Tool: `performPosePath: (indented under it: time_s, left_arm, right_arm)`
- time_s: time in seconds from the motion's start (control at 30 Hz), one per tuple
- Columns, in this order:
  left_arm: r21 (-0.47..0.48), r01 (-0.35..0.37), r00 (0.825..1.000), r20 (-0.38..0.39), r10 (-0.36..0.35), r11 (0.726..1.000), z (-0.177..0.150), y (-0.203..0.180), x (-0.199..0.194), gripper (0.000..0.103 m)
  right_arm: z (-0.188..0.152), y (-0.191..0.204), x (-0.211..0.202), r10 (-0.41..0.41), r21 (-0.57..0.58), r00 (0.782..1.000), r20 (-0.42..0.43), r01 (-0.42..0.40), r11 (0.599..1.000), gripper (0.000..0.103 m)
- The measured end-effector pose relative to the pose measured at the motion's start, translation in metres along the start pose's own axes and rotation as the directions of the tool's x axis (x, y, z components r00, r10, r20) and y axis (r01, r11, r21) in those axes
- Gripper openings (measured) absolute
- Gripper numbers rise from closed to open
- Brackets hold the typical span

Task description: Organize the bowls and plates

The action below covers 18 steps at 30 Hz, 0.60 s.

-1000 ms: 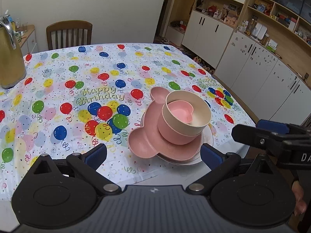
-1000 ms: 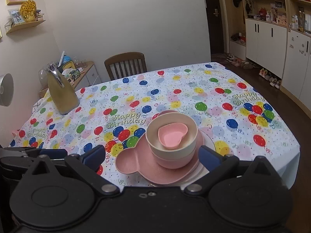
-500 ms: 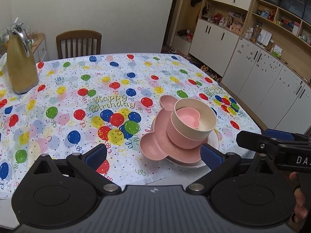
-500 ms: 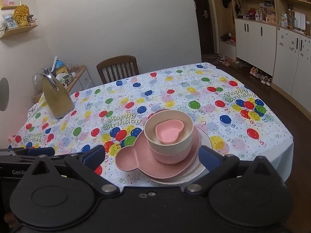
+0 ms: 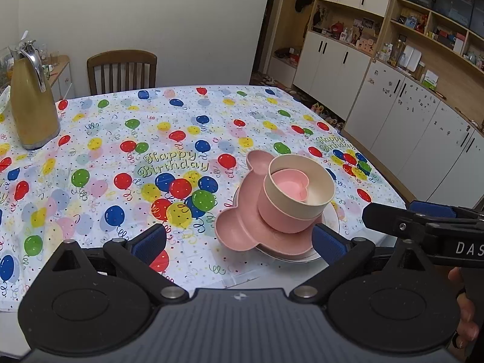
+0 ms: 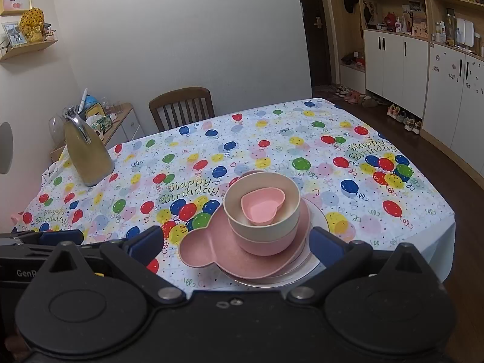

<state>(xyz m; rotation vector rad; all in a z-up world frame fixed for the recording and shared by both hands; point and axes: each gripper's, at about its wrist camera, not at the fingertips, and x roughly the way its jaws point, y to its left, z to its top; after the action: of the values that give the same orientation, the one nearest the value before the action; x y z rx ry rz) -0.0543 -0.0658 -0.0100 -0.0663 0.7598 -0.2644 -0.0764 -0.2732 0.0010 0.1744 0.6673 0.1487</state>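
Right wrist view — heart dish (image 6: 262, 208) inside cream bowl (image 6: 260, 199), nested in pink bowl (image 6: 266, 243); both tools (image 6: 234, 243) (image 5: 239, 237) released, empty.

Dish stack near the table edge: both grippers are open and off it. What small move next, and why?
Probably none beyond backing away: heart dish sits in the cream bowl, nested in the pink bowl, on the mouse-ear plate over the white plate. Left gripper and right gripper hold nothing.

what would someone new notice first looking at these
The nested stack near the table's front edge: a pink heart dish inside a cream bowl, inside a pink bowl, on a pink mouse-eared plate over a white plate. Next, the balloon tablecloth and the gold jug at its far left corner.
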Motion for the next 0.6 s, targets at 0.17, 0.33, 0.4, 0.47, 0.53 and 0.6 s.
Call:
performPosePath:
  time_s: [0.17, 0.33, 0.4, 0.47, 0.53, 0.6]
  left_arm:
    - [-0.003, 0.004, 1.0, -0.001, -0.004, 1.0, -0.0007, -0.0007, 0.0009, 0.103]
    - [-0.003, 0.003, 1.0, -0.002, -0.003, 1.0, -0.0008, -0.0002, 0.0012, 0.103]
    - [-0.002, 0.002, 1.0, -0.003, -0.002, 1.0, -0.0007, -0.0001, 0.0012, 0.103]
    - [-0.002, 0.002, 1.0, -0.003, -0.002, 1.0, -0.0007, -0.0007, 0.0014, 0.103]
    - [-0.003, 0.002, 1.0, -0.003, -0.002, 1.0, -0.0008, -0.0006, 0.0014, 0.103]
    - [-0.005, 0.004, 1.0, -0.002, -0.004, 1.0, -0.0008, -0.0003, 0.0013, 0.103]
  right_arm:
    - [-0.0001, 0.0, 0.0, -0.001, 0.001, 1.0, 0.0, 0.001, 1.0, 0.103]
    - [0.0001, -0.0003, 0.0002, 0.001, 0.001, 1.0, -0.001, -0.001, 1.0, 0.102]
    - [-0.0002, -0.0004, 0.0001, 0.001, 0.001, 1.0, -0.002, -0.001, 1.0, 0.102]
    - [-0.0006, 0.0007, -0.0002, 0.002, 0.001, 1.0, -0.002, -0.002, 1.0, 0.102]
    - [-0.0015, 0.0014, 0.0002, 0.003, 0.001, 1.0, -0.002, -0.003, 1.0, 0.103]
    - [-0.0021, 0.0026, 0.0005, 0.004, 0.002, 1.0, -0.003, -0.004, 1.0, 0.103]
